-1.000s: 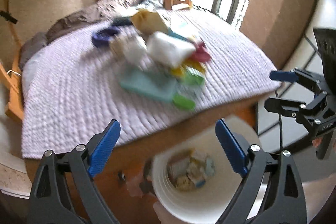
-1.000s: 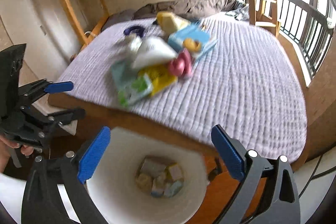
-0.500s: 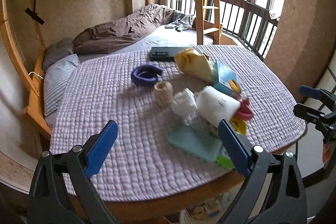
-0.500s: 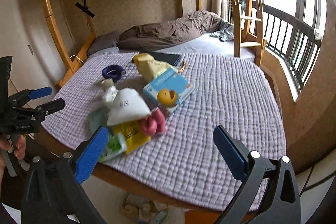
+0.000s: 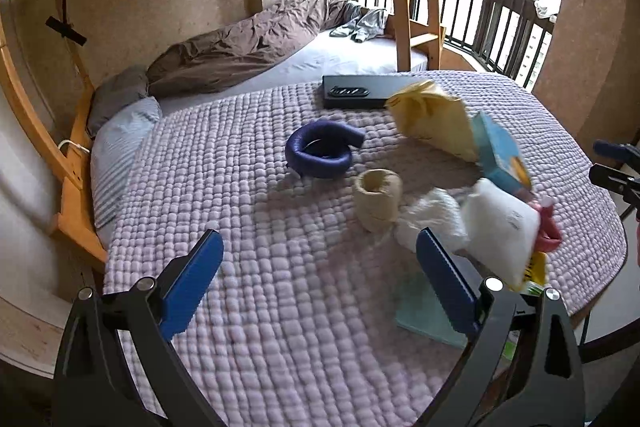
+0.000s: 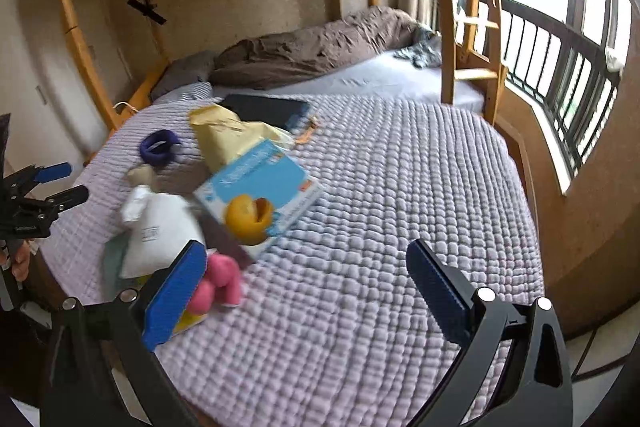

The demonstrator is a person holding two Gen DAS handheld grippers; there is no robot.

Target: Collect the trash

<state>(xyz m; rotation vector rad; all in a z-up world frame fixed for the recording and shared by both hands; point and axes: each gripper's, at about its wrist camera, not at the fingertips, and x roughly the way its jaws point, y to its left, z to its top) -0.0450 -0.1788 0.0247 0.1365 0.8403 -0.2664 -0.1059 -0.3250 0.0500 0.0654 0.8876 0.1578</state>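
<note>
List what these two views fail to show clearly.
- Yellow packet: left wrist view, mostly under the white pouch.
- Teal flat pack: left wrist view, partly behind the left hand-held gripper finger.
- Blue box print: right wrist view, blurred.
- Trash bin: outside both views.

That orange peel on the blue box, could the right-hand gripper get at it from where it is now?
Probably yes. The right gripper is open and empty, and the orange peel lies uncovered on top of the blue box, just ahead with nothing between.

1 blue box [image 6: 256, 183], 1 orange peel [image 6: 248, 219], 1 purple ring [image 5: 322, 155], 1 twine roll [image 5: 378, 199].
</note>
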